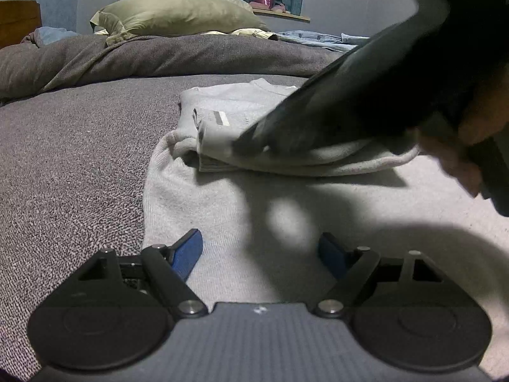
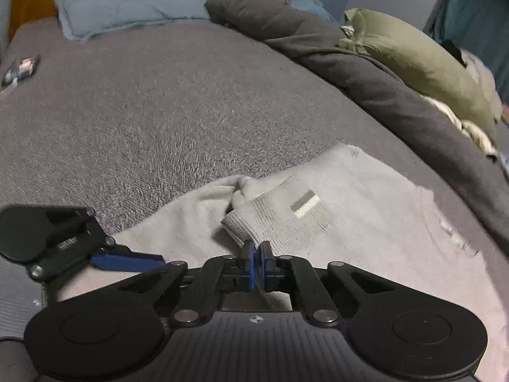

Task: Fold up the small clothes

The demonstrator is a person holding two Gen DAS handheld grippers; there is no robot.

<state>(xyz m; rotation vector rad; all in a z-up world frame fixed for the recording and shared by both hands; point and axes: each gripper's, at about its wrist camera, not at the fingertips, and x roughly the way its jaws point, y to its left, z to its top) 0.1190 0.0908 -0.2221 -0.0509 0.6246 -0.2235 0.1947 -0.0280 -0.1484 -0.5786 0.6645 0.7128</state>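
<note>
Pale sweater half folded on a grey bed.
The left tool [image 1: 259, 248] hovers wide over the sweater [image 1: 241, 222], gripping nothing. The right tool [image 2: 257, 251] is pinched shut on the ribbed cuff [image 2: 273, 222] of a sleeve laid across the sweater's body. Beyond both lie a grey blanket [image 2: 366, 73] and an olive pillow [image 1: 178, 16].

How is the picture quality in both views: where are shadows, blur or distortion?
Left wrist view: the right gripper is blurred and dark, throwing a broad shadow on the grey sweater. Right wrist view: dim, mostly sharp, the bed cover bulging from fisheye distortion.
</note>
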